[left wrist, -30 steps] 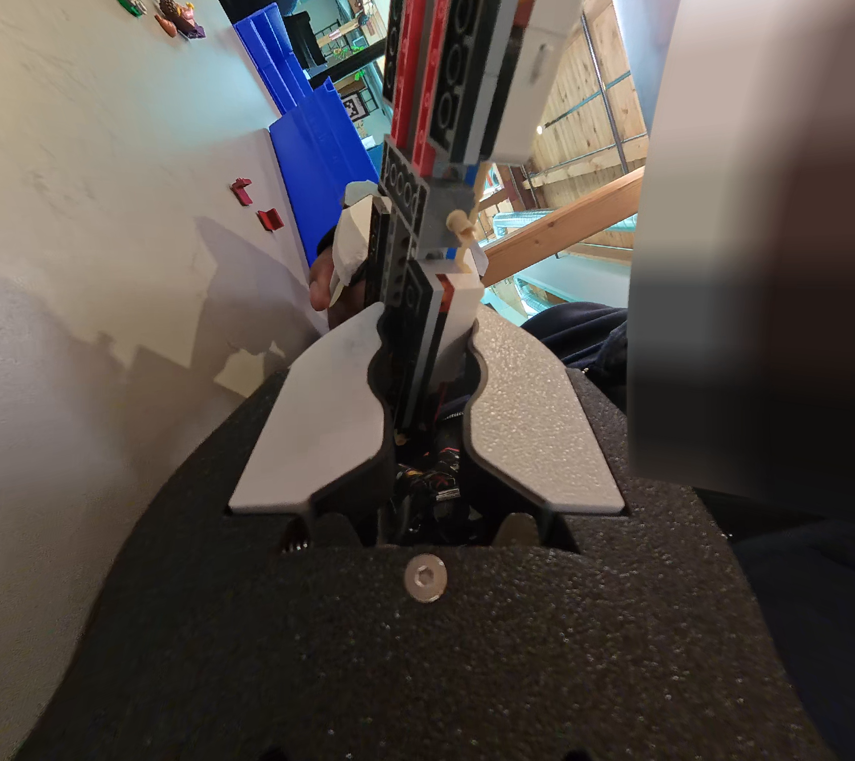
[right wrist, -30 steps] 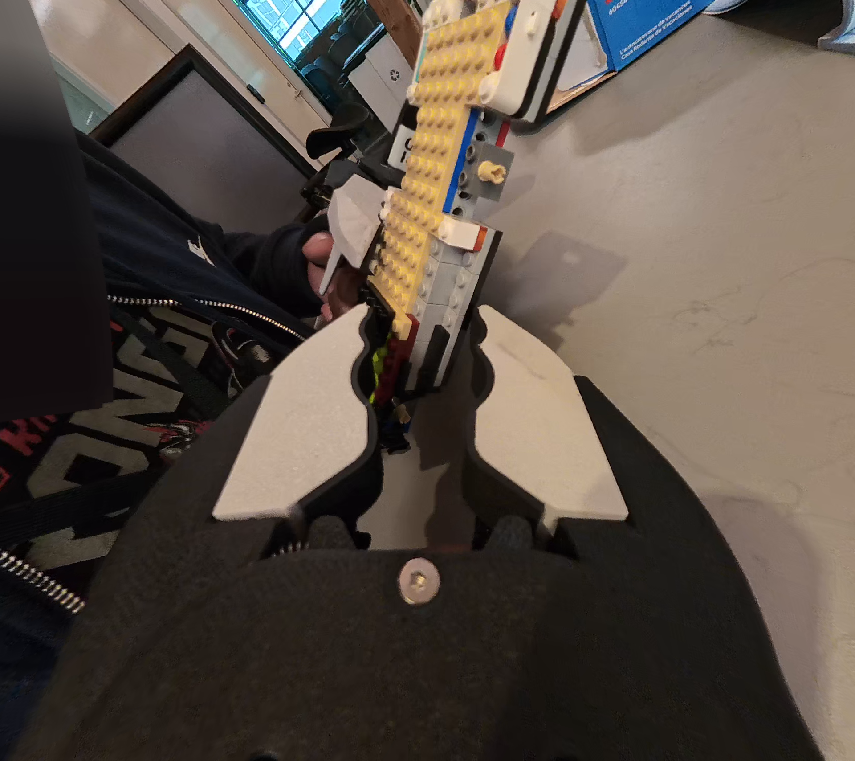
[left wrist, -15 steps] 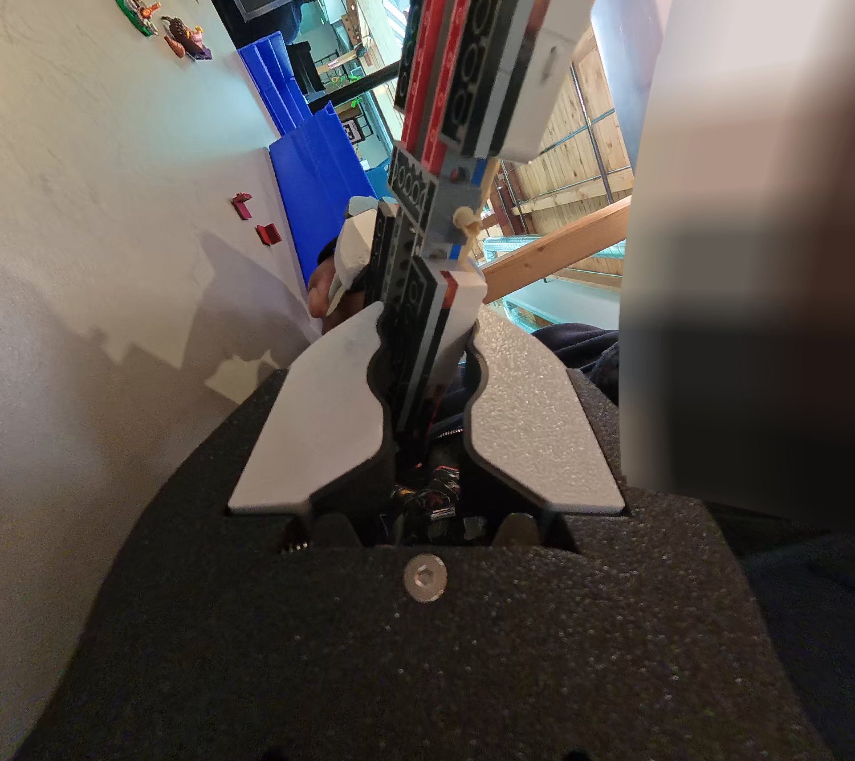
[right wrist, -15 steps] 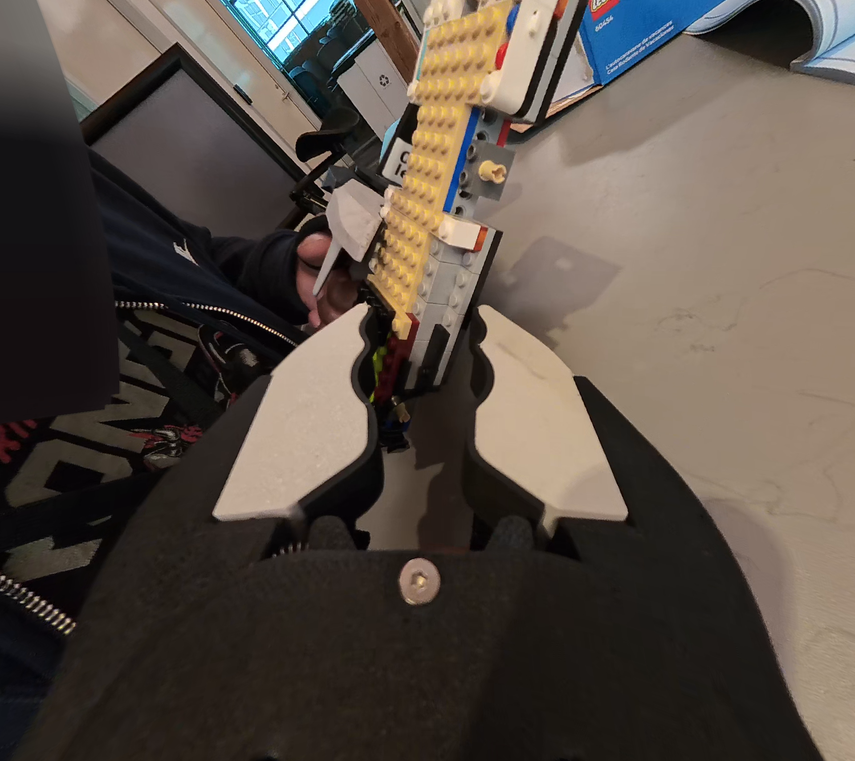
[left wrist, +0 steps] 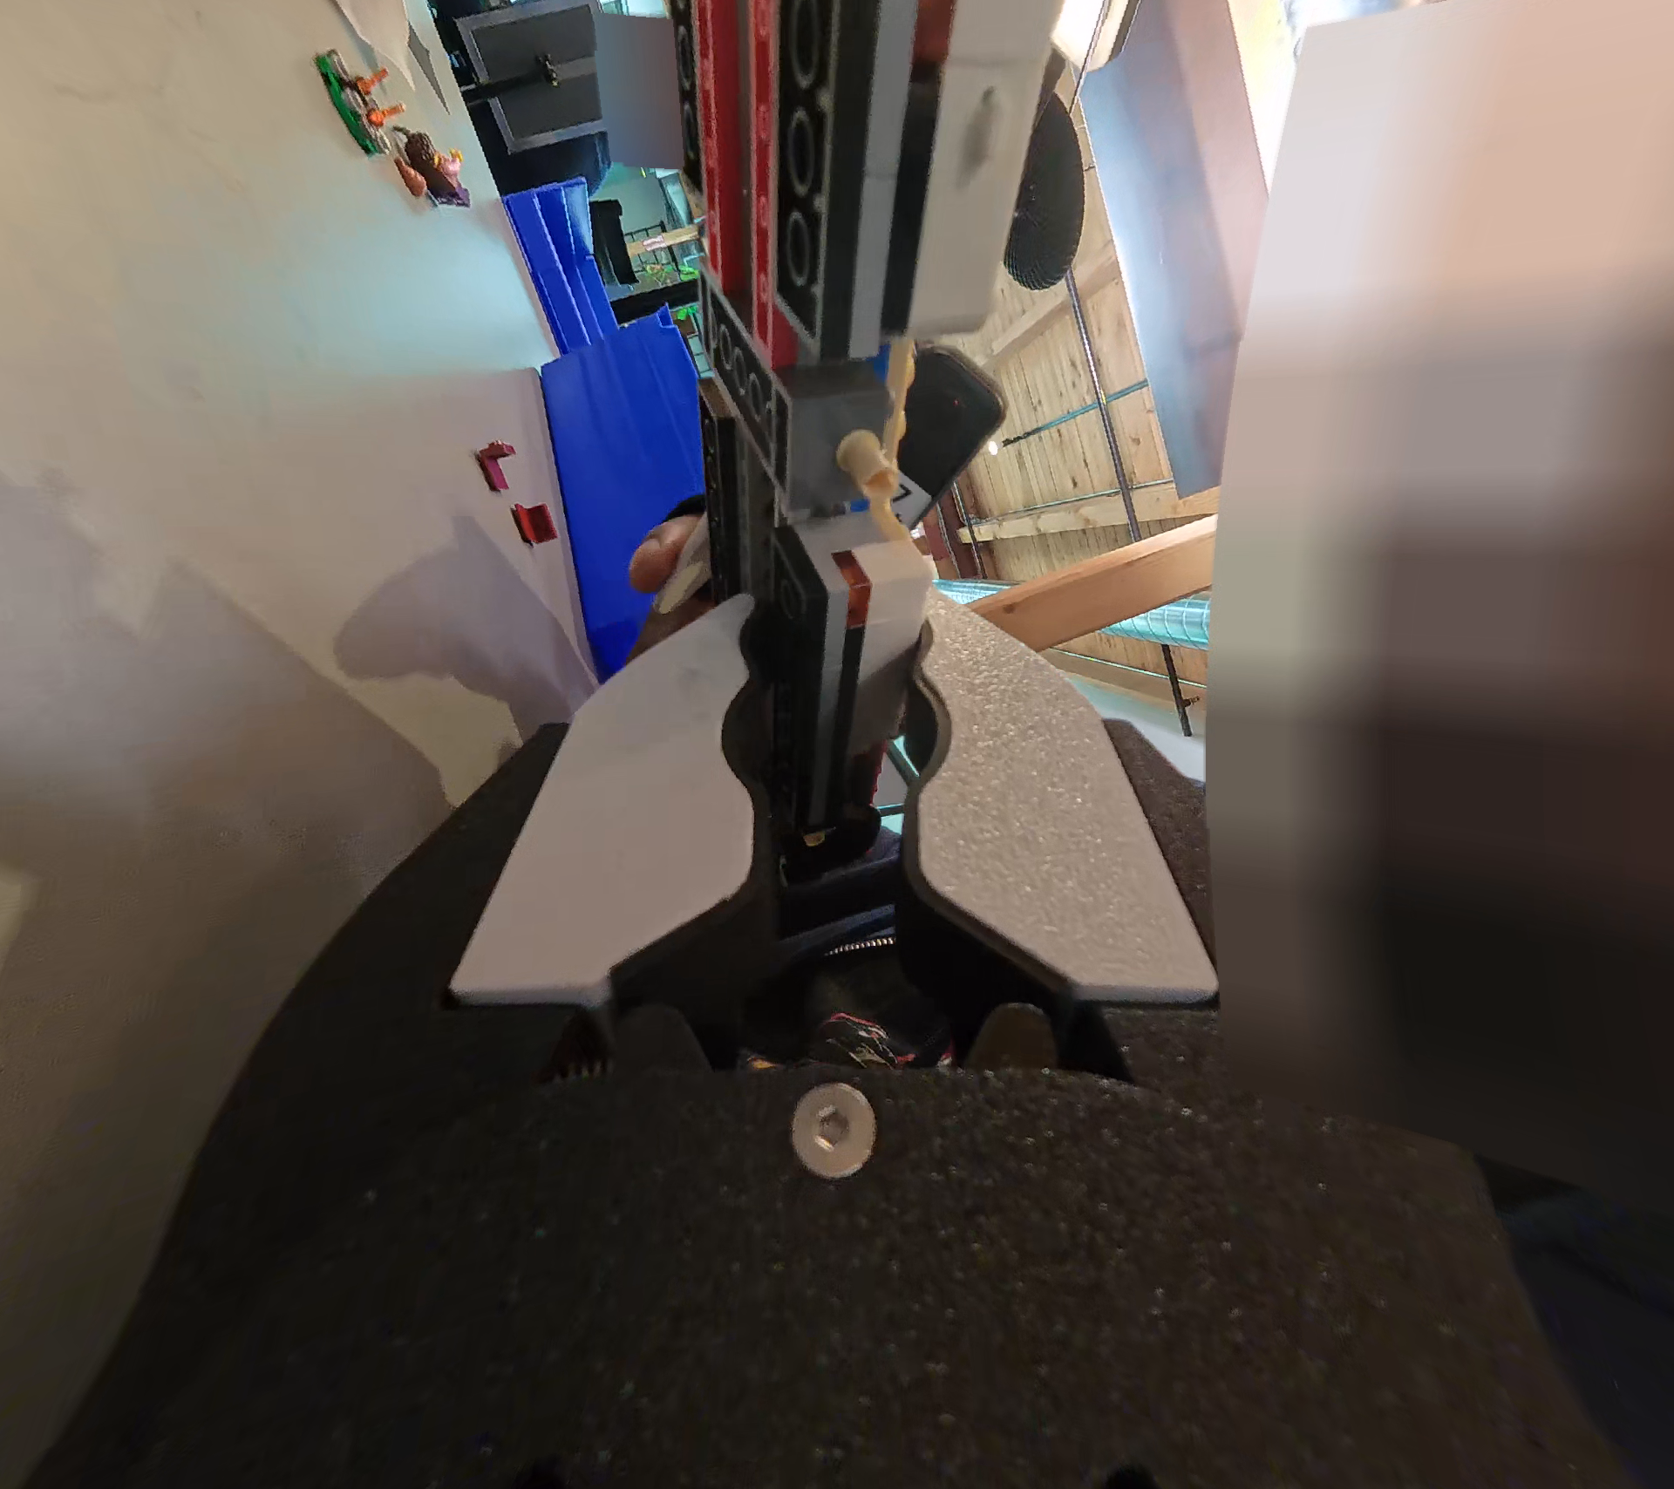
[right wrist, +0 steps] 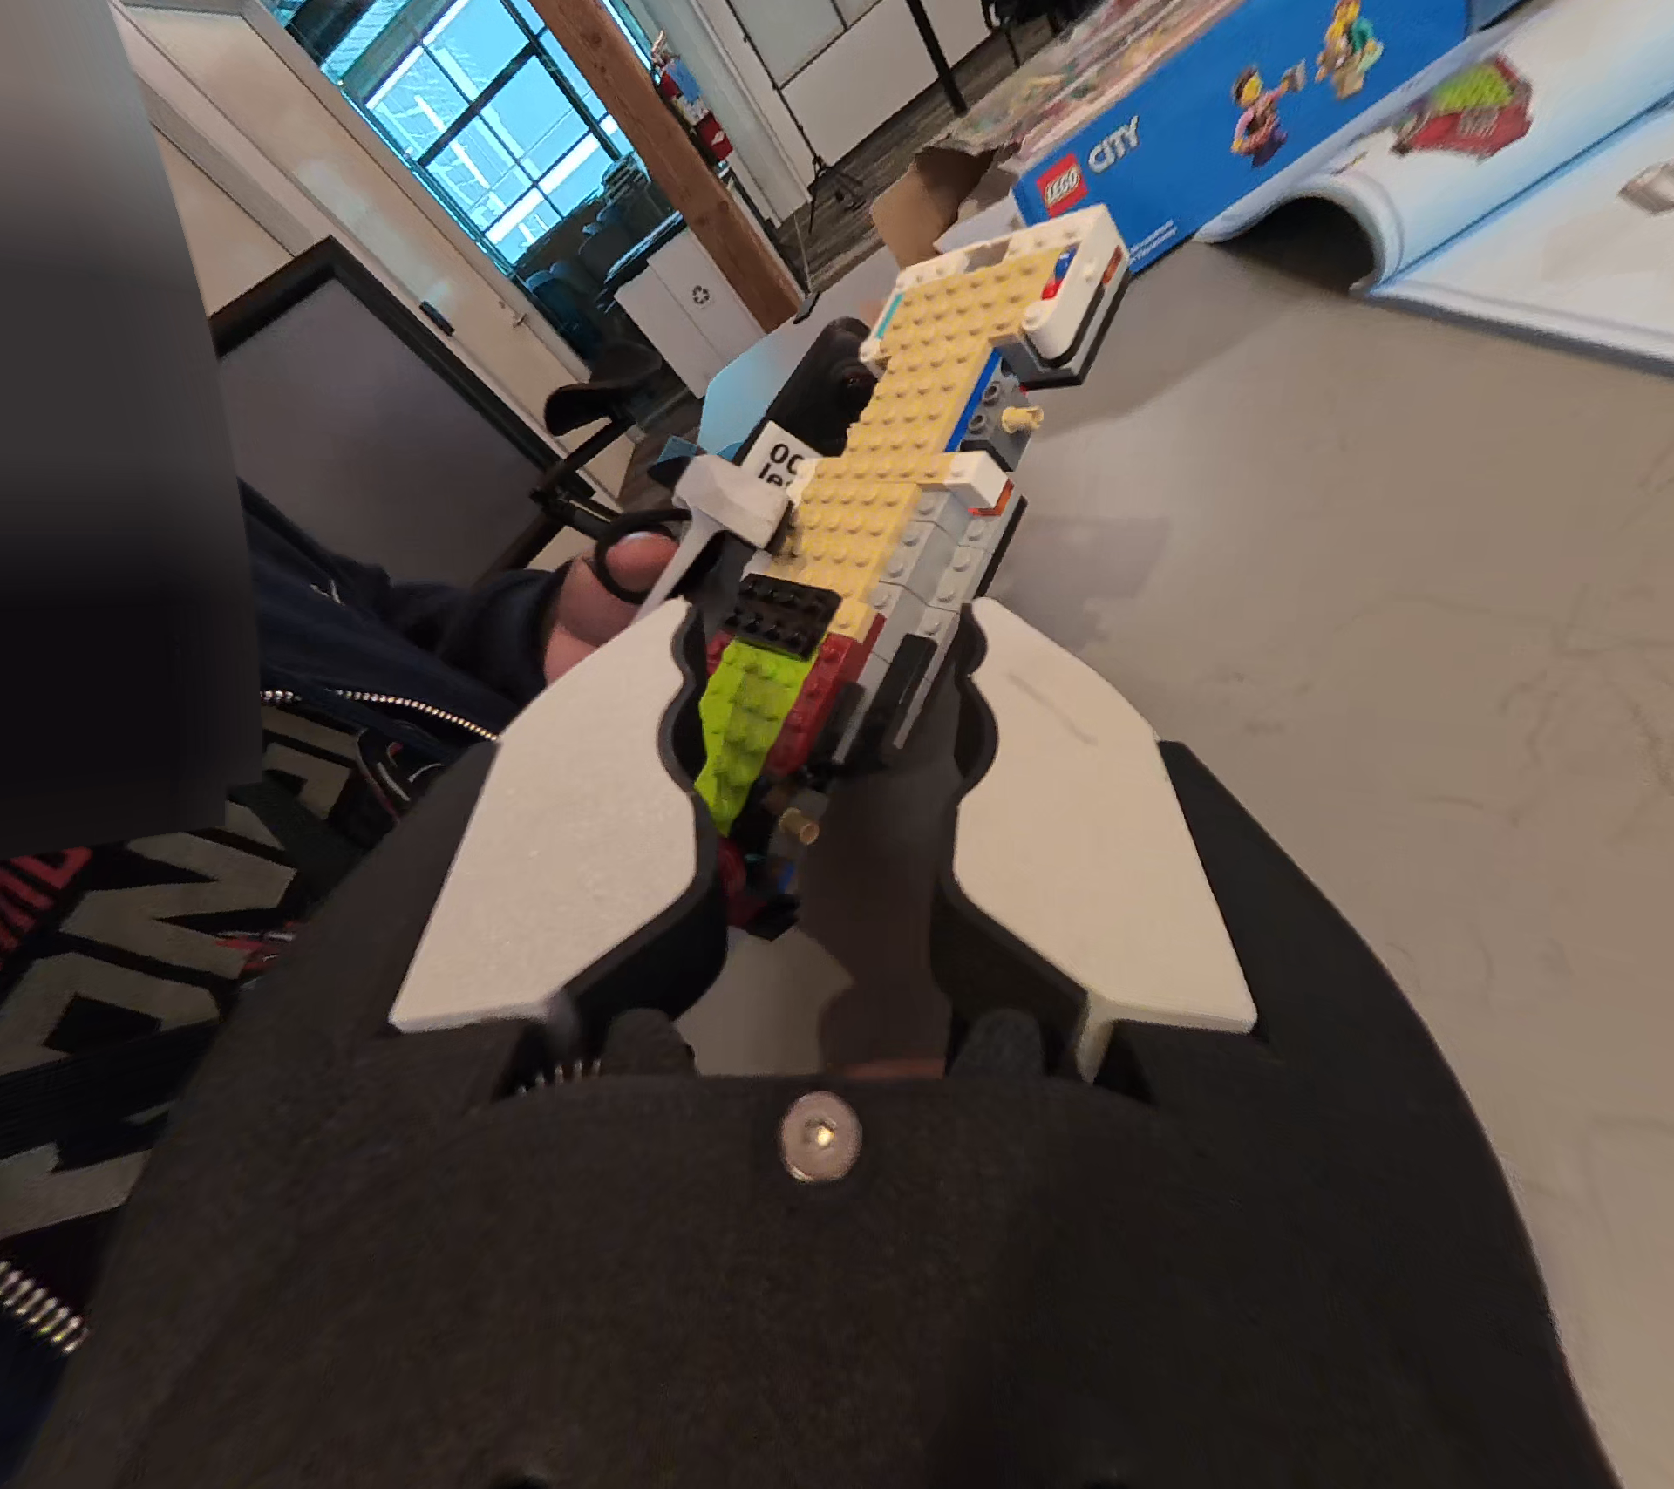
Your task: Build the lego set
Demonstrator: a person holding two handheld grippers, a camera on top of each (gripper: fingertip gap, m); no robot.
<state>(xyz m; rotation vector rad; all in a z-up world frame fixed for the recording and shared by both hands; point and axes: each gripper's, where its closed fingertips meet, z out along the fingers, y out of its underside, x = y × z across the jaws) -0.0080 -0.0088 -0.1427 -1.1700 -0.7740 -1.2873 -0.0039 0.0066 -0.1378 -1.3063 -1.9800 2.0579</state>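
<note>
Far left, tabletop: the pale tabletop [left wrist: 226,359] carries a green plate with small figures [left wrist: 353,105] and two small red pieces [left wrist: 512,485]. A blue bin [left wrist: 625,494] lies beyond them.

Left gripper: the left gripper [left wrist: 833,630] is clamped on the near end of the brick model [left wrist: 815,114]. One pad presses its black side and the other its white and grey side, the same hold as a second ago.

Brick model: it is a long build of black, red, grey and white layers with a tan studded top [right wrist: 915,395]. It is held off the table and sticks out past both pairs of fingers. In the left wrist view its far end is blurred, so it is moving.

Right gripper: the right gripper [right wrist: 824,621] has its fingers spread on either side of the model's near end, clearly wider than half a second ago. A shadowed space lies along the inner side of the right finger. Whether either pad touches the bricks cannot be told.

Newly in sight: a lime green plate [right wrist: 752,712] and a black plate [right wrist: 779,612] now show between the right gripper's fingers. A second ago they were almost wholly tucked between the closer-set fingers.

Meaning of the change: the model's weight now seems to rest on the left gripper alone.

Right, far side: a blue box [right wrist: 1313,87] and an open booklet [right wrist: 1540,223] lie on the table, well apart from the model.
</note>
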